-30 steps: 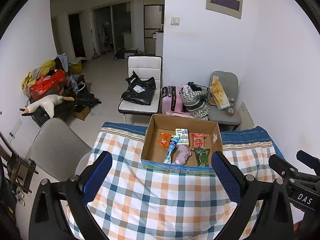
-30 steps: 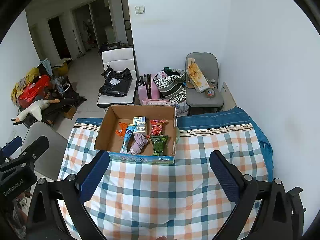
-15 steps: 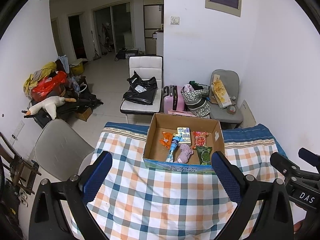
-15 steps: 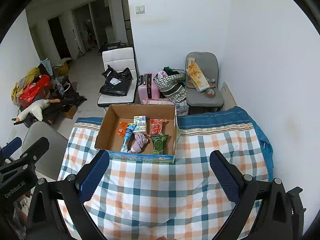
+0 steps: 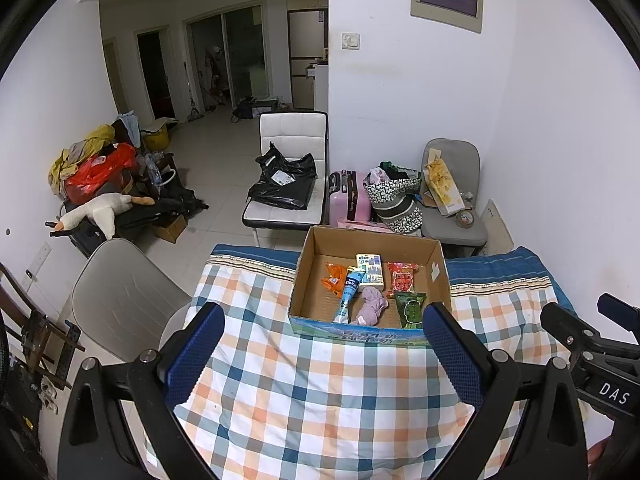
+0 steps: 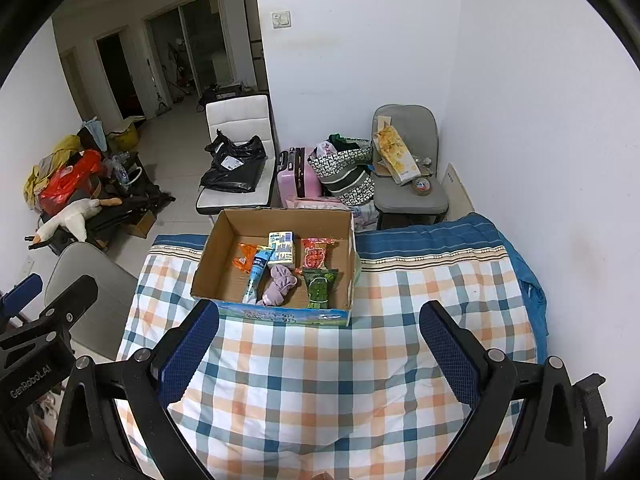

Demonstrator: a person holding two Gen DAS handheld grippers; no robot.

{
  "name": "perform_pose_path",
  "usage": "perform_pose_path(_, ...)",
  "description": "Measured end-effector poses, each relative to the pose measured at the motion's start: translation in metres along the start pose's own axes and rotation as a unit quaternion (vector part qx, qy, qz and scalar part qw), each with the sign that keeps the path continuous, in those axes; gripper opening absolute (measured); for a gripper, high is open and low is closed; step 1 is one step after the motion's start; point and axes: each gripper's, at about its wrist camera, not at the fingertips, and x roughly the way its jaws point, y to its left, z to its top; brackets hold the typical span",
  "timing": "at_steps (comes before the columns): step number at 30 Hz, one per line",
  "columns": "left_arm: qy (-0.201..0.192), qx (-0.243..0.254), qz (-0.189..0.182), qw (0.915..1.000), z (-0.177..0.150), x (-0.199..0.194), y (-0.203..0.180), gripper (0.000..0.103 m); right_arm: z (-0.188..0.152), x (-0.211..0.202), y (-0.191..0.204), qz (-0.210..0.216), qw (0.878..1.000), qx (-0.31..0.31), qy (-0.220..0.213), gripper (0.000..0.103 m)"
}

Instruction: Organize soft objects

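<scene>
Box (image 5: 316, 264) holds snack packets (image 5: 404, 278), purple cloth (image 5: 372, 306); both tools (image 5: 320, 350) (image 6: 320, 348) wide, empty.

From where I stood, "DAS" (image 5: 614, 393) was printed in white on the black body of the right gripper, seen at the edge of the left wrist view. "GenRobot.AI" (image 6: 30, 381) ran along the black body of the left gripper in the right wrist view. Print on the packets and the cardboard box (image 6: 280, 314) was too small to read.

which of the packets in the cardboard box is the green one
The green packet lies at the box's near right, directly in front of the red packet; the orange packet lies far left.
</scene>
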Motion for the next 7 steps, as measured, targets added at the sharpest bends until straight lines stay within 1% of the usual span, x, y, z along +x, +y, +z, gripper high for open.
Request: perform_pose_path(7,-0.007,0.001,0.001,1.0,-0.0051,-0.0041,0.0045,0.102,-0.0004,0.0003,0.0034,-0.001,1.0,-0.002,-0.001,0.102)
